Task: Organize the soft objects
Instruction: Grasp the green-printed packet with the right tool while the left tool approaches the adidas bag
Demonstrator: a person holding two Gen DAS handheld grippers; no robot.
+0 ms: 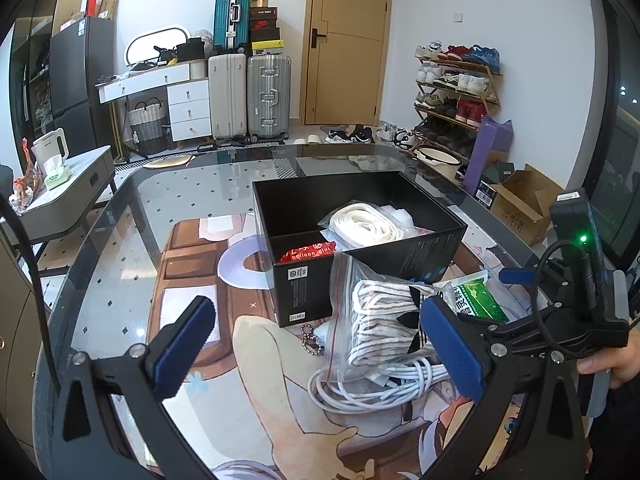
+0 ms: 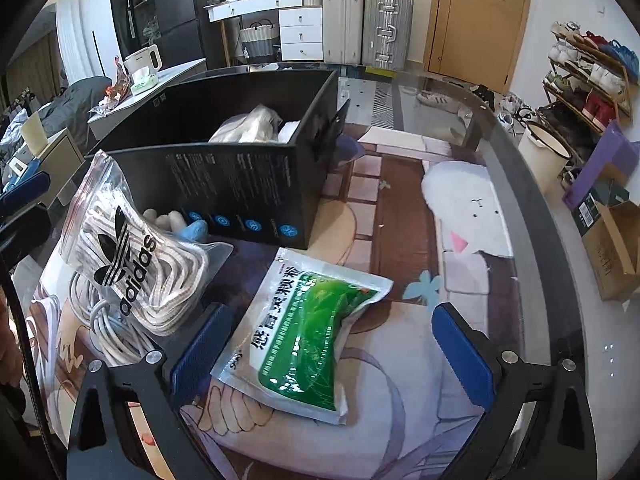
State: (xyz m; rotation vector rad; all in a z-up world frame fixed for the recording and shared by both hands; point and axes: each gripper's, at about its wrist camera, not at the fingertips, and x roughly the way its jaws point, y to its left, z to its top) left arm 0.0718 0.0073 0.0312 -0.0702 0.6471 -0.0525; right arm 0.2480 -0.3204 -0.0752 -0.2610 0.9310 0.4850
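Suitcases [image 1: 248, 96], a wooden door [image 1: 346, 40] and a shoe rack [image 1: 456, 92] line the far wall of the room beyond a glass worktop [image 1: 180, 184] laid over a cartoon-printed mat [image 2: 400, 216].

On the worktop stands a black box [image 1: 304, 292] split into compartments. Its larger section holds a bagged coil of white cord [image 1: 364, 222], and its smaller front section holds a red packet [image 1: 306, 254].

Leaning on the box's outer wall is a zip bag of striped laces [image 2: 132, 256] bearing an adidas logo. It rests on top of a loose bundle of white cable [image 1: 376, 384] lying on the mat.

Just beside these, flat on the mat, lies a green-and-white sachet [image 2: 308, 332]. The right gripper [image 2: 332, 356] is spread wide around it, one blue pad at each side, though whether the left pad touches the sachet's edge is hard to tell.

The left gripper [image 1: 316, 348] is also spread wide and holds nothing, its right pad overlapping the lace bag in view.

A small ball chain [image 1: 312, 338] lies by the box's front corner.
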